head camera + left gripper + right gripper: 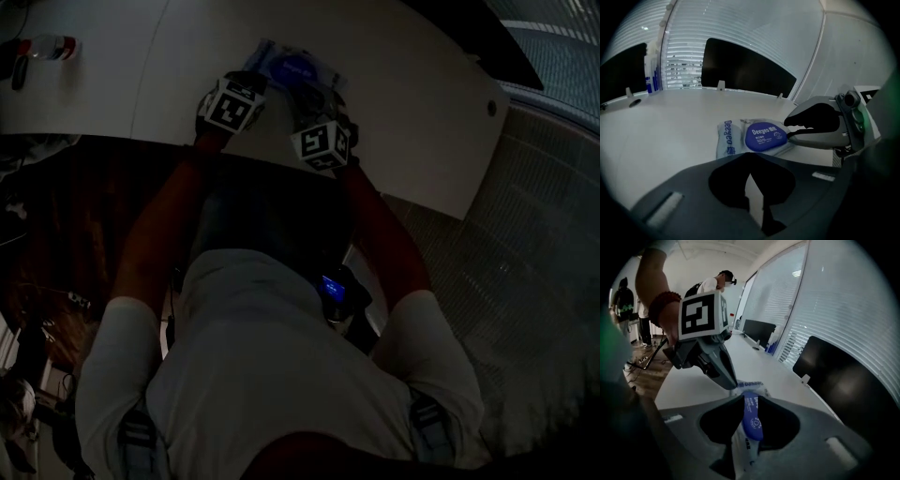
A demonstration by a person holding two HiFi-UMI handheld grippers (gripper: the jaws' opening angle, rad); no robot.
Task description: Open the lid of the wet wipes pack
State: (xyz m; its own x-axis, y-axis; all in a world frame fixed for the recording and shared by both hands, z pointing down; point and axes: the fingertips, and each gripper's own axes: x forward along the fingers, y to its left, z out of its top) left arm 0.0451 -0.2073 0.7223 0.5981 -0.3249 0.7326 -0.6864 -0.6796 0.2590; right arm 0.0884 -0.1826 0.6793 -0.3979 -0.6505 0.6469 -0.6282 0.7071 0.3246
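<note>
The wet wipes pack [298, 70] lies flat on the white table [403, 122], pale with a round blue lid [765, 137] that is down. My left gripper [246, 89] is at the pack's near left side; its fingers look shut, with nothing between them [750, 176]. From the right, my right gripper [790, 132] reaches to the lid's edge with its jaws apart. In the right gripper view the pack [749, 423] shows between those open jaws with the lid edge-on, and the left gripper [732, 384] points at the pack's far end.
A dark monitor [745, 65] and blue-and-white bottles [651, 75] stand at the table's far edge. A red and white object [52, 47] lies at the far left. The table's front edge [281, 159] is just under my hands. People stand in the background [712, 284].
</note>
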